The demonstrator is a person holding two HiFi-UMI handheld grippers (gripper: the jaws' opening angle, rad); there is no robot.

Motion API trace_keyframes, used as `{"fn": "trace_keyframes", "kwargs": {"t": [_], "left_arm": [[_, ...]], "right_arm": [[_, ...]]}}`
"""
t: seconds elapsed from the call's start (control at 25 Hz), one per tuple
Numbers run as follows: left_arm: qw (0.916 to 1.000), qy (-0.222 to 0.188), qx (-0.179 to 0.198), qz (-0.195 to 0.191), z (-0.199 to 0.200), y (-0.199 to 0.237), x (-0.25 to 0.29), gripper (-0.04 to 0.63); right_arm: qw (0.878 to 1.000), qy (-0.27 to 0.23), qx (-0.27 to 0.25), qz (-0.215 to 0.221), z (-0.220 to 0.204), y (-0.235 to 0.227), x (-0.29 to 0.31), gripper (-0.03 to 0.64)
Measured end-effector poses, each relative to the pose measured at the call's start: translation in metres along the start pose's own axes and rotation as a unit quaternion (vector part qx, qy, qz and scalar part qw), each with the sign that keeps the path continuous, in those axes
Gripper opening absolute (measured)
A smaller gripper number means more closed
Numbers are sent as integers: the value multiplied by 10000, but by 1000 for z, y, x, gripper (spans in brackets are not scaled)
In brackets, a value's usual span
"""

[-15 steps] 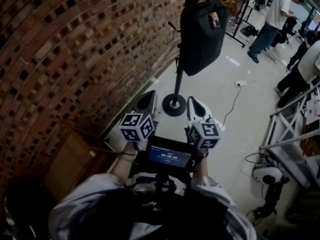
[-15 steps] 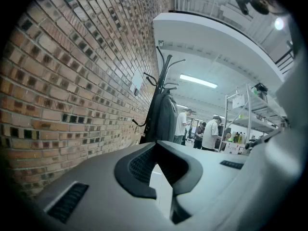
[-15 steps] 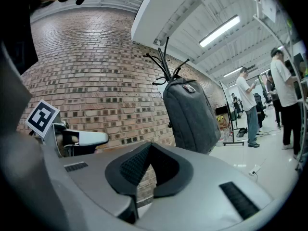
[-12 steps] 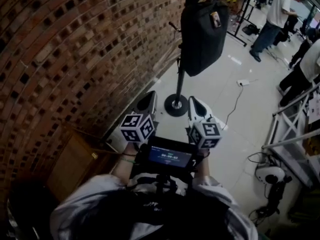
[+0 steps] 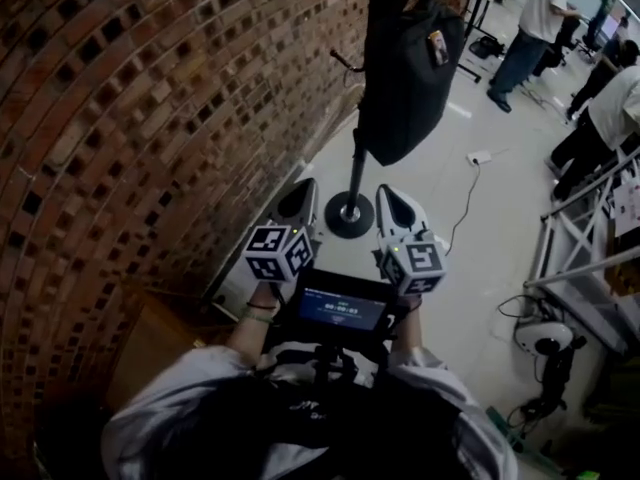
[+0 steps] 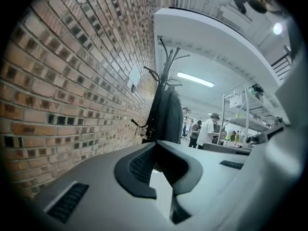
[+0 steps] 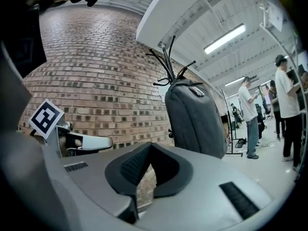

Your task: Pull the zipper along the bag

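A dark grey bag [image 5: 405,68] hangs on a black coat stand [image 5: 349,213] by the brick wall; its zipper does not show clearly. In the left gripper view the bag [image 6: 166,117] hangs ahead at some distance, and in the right gripper view the bag [image 7: 195,117] shows its broad side. My left gripper [image 5: 297,203] and right gripper [image 5: 400,208] are held side by side, level, well short of the bag. The left gripper [image 6: 155,146] and the right gripper [image 7: 150,146] have their tips together with nothing between them.
A curved brick wall [image 5: 150,98] runs along the left. Several people [image 5: 535,23] stand at the back right. A white cable and plug [image 5: 478,158] lie on the floor, a metal frame [image 5: 580,258] stands at the right, and a wooden box [image 5: 150,343] sits low on the left.
The head view has shifted slightly, and the bag looks a little nearer. Both grippers stay side by side with their jaws together.
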State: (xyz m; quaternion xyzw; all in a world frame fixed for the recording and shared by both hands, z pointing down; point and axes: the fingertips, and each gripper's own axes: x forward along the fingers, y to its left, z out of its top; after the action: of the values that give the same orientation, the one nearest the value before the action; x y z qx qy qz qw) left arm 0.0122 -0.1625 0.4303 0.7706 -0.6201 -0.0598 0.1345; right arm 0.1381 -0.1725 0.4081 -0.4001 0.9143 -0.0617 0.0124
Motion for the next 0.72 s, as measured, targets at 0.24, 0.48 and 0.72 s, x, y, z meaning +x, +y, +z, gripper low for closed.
{"fn": "trace_keyframes", "kwargs": {"t": [0.24, 0.48, 0.72], "left_arm": [[9995, -29, -202, -252, 27, 36, 34, 8], [9966, -51, -255, -781, 38, 57, 66, 8], [9940, 120, -146, -1082, 47, 64, 88, 8]], "right_arm": [[9982, -183, -501, -277, 40, -5, 43, -2], [9913, -553, -969, -703, 96, -20, 84, -1], [9811, -699, -1501, -998, 142, -26, 114, 0]]}}
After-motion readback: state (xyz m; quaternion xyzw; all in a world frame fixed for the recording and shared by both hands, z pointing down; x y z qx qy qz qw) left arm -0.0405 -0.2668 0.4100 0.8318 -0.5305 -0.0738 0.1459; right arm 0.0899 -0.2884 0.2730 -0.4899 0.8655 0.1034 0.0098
